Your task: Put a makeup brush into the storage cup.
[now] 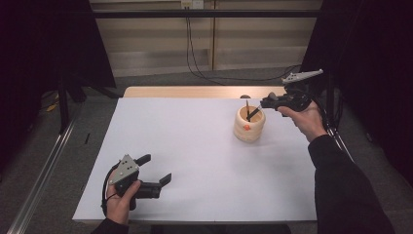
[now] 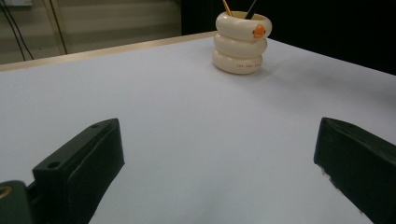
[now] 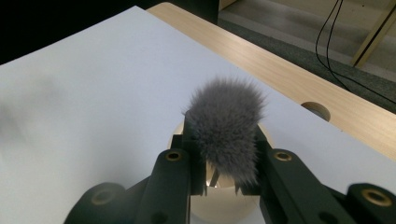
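Carefully, my right hand-held gripper, jaws clamped on a fluffy-topped pen, lowers it straight into the cream holder while my left hand-held gripper idles wide on the bench.

From my left hand-held gripper's view, the cream ring-stacked pen holder in the upper middle of the frame has a short line of small dark print on its lowest ring, too tiny to read. I can read no other text.
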Tool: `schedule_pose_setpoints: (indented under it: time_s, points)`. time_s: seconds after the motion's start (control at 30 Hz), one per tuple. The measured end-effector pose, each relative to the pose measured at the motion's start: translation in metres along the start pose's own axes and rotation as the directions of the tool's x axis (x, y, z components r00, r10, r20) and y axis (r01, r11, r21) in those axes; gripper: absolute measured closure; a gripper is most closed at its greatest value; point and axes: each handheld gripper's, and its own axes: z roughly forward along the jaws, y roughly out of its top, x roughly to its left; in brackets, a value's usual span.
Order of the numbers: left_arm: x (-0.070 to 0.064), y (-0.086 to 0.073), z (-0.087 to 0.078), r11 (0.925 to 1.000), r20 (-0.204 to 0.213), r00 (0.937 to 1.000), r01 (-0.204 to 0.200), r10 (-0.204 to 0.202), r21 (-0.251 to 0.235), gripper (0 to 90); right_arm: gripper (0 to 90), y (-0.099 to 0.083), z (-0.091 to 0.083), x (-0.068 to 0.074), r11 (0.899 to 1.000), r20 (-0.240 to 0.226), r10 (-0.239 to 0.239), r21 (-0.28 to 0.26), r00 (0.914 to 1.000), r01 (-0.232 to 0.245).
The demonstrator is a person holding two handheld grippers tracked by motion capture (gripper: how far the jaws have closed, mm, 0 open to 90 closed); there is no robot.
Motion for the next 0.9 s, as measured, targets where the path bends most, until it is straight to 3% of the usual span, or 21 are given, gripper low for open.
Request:
schedule_pose_setpoints:
  time_s: [0.53, 0.9]
  points:
    - [0.001, 0.000, 0.000, 1.0000, -0.001, 1.0000, 0.005, -0.005, -0.004, 1.3, 77.2, -0.013, 0.023, -0.002, 0.998, 0.014, 0.012, 0.065, 0.9998, -0.013]
    - [0.002, 0.000, 0.000, 1.0000, -0.008, 1.0000, 0.001, -0.001, 0.004, 1.5, 77.2, -0.029, 0.032, -0.005, 0.996, 0.019, 0.036, 0.078, 0.9992, -0.037]
